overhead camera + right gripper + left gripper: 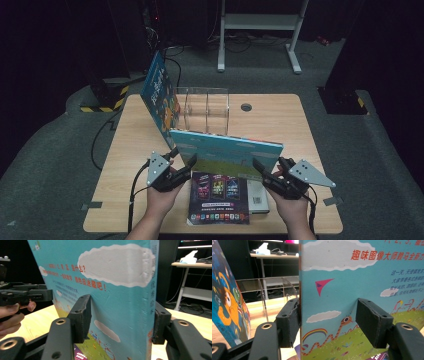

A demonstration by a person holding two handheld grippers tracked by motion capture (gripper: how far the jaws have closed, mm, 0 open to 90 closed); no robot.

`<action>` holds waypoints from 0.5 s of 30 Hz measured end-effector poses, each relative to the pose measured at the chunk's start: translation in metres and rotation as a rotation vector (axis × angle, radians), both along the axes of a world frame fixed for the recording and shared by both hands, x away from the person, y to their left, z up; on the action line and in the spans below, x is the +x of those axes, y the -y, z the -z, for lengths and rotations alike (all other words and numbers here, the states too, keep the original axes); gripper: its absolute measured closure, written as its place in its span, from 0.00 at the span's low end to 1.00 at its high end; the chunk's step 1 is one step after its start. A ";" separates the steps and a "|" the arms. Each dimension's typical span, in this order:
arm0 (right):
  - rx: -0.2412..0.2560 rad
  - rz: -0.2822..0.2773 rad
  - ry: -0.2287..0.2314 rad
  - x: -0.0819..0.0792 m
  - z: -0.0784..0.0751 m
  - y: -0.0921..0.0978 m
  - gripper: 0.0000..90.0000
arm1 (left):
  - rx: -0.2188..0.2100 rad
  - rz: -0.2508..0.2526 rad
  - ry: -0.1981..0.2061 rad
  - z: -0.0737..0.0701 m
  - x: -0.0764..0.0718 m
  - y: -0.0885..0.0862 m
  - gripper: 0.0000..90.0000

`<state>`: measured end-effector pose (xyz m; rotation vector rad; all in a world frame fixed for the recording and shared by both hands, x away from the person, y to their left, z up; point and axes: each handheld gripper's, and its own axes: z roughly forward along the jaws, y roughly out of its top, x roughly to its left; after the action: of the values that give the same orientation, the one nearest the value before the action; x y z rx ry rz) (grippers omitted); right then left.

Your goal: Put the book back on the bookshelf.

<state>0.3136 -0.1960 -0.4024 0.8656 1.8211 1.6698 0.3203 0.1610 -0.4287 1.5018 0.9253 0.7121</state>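
Two hand-held grippers hold one sky-blue book (pixel 227 150) upright between them near the front of the surface (pixel 280 115). The left hand-held gripper (pixel 184 167) comes in from the lower left with the forearm angled inward; its jaws straddle the book's left edge, one pad (pixel 289 321) against it, the other pad (pixel 372 322) in front of the cover, whether pressing I cannot tell. The right hand-held gripper (pixel 263 172) mirrors it from the lower right, its jaws closed on the book's spine end, a pad (pixel 81 317) on the cover and one behind the spine. Three books can be counted: the held one, a dark book (pixel 220 197) lying flat just beneath it, and an orange-and-blue book (pixel 161 97) leaning tilted against the left side of a clear rack (pixel 206 111). One rack, its slots holding nothing, stands behind the held book.
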 end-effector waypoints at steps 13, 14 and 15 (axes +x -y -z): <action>0.002 -0.036 0.005 -0.003 0.001 0.005 0.57 | 0.002 0.004 -0.001 0.000 0.003 -0.001 0.41; 0.001 -0.037 0.004 -0.003 0.001 0.005 0.57 | 0.002 0.004 -0.002 0.000 0.003 -0.001 0.41; 0.001 -0.038 0.006 -0.003 0.001 0.005 0.57 | 0.001 0.005 -0.003 0.000 0.003 -0.001 0.41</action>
<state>0.3108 -0.2012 -0.4035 0.8307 1.8440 1.6944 0.3236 0.1618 -0.4288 1.5061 0.9229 0.7070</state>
